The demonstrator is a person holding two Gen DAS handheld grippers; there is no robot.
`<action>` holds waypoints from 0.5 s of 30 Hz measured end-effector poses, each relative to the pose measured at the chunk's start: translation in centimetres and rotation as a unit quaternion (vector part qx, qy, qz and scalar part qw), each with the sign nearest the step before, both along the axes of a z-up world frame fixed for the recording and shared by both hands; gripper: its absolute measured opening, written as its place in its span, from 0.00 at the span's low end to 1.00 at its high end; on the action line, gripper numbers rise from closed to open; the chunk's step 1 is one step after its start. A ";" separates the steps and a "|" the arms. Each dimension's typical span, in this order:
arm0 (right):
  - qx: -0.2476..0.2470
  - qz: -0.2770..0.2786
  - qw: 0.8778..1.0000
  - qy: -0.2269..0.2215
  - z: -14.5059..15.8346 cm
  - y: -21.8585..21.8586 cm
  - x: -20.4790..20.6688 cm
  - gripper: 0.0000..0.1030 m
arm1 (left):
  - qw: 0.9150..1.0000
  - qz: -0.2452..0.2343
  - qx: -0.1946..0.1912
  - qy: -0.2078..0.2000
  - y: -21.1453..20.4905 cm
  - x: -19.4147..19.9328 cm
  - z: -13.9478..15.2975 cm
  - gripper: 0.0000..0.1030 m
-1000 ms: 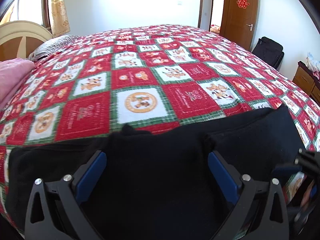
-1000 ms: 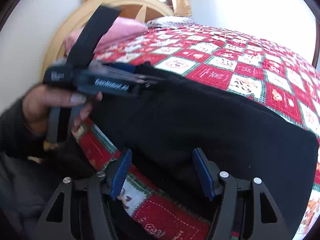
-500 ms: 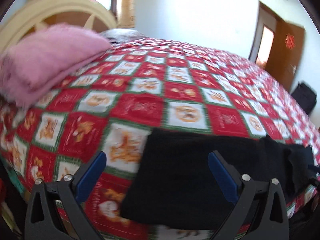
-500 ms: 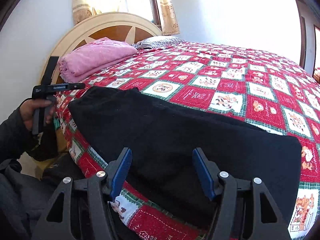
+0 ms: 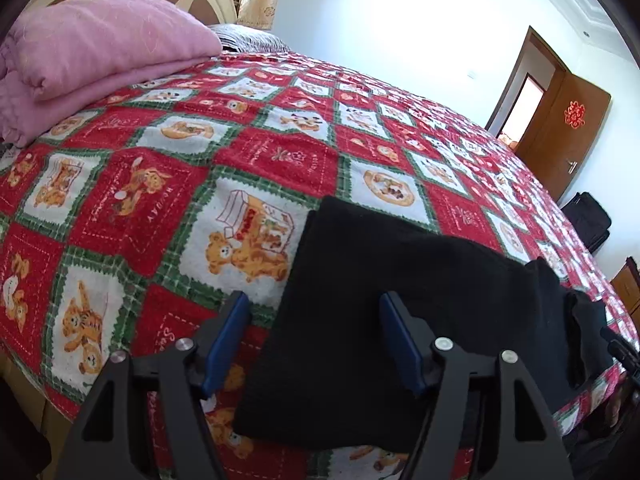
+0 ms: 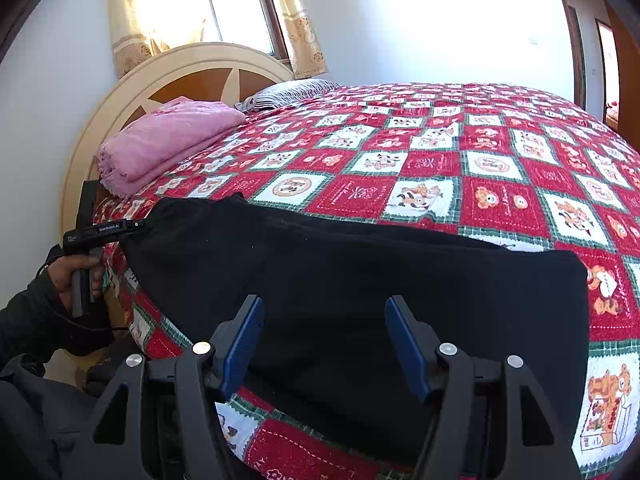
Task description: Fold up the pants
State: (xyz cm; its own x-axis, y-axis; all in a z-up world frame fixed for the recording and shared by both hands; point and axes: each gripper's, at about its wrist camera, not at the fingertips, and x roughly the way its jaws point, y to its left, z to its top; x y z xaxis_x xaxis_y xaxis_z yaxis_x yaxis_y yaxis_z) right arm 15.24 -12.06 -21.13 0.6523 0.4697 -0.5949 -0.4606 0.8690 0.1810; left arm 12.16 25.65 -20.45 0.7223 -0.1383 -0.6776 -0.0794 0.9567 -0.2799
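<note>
Black fabric pants (image 6: 360, 300) lie flat along near edge of red patchwork quilted bed (image 6: 440, 160), likely laid out for folding. Left tongs (image 5: 314, 336) spread, empty, straddling pants' 9 o'clock end. Right tongs (image 6: 324, 332) spread, empty, above pants' middle.

Count: 1 pair of black pants (image 6: 360, 280), laid flat along the near edge of the bed. 1 red-and-white checked quilt (image 5: 280, 152) under them. 1 folded pink blanket (image 5: 92, 56) at the head end, 1 striped pillow (image 6: 292, 92) just beside it, 1 round headboard (image 6: 192, 76). 2 grippers: left gripper (image 5: 314, 336) and right gripper (image 6: 324, 336), each with 2 blue-padded fingers (image 6: 242, 340) spread apart. 1 window (image 6: 236, 8) with 2 curtains (image 6: 300, 20). 1 brown door (image 5: 568, 136), 1 black bag (image 5: 588, 220) on the floor near it.
</note>
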 end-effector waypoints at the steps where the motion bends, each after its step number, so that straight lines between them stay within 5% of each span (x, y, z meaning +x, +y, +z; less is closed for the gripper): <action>1: -0.002 0.000 1.000 -0.001 0.0 0.1 0.0 0.63 | 1.000 0.000 0.003 0.003 -0.2 -0.1 0.1 0.62; 3: -0.006 0.002 1.000 -0.003 0.0 0.3 -0.2 0.63 | 1.000 -0.007 0.011 0.003 -1.0 -0.3 0.8 0.51; 6: -0.013 0.006 1.000 -0.006 -0.1 0.6 -0.3 0.63 | 0.999 -0.009 0.034 0.011 -1.4 -0.1 0.7 0.50; 11: -0.017 0.009 1.000 0.000 -0.4 0.9 -0.2 0.63 | 1.000 -0.009 -0.001 0.002 -0.3 -0.1 -0.1 0.59; 15: -0.021 0.010 1.000 0.001 -0.6 1.0 -0.1 0.63 | 1.000 -0.026 -0.009 0.001 -0.3 -0.3 0.0 0.51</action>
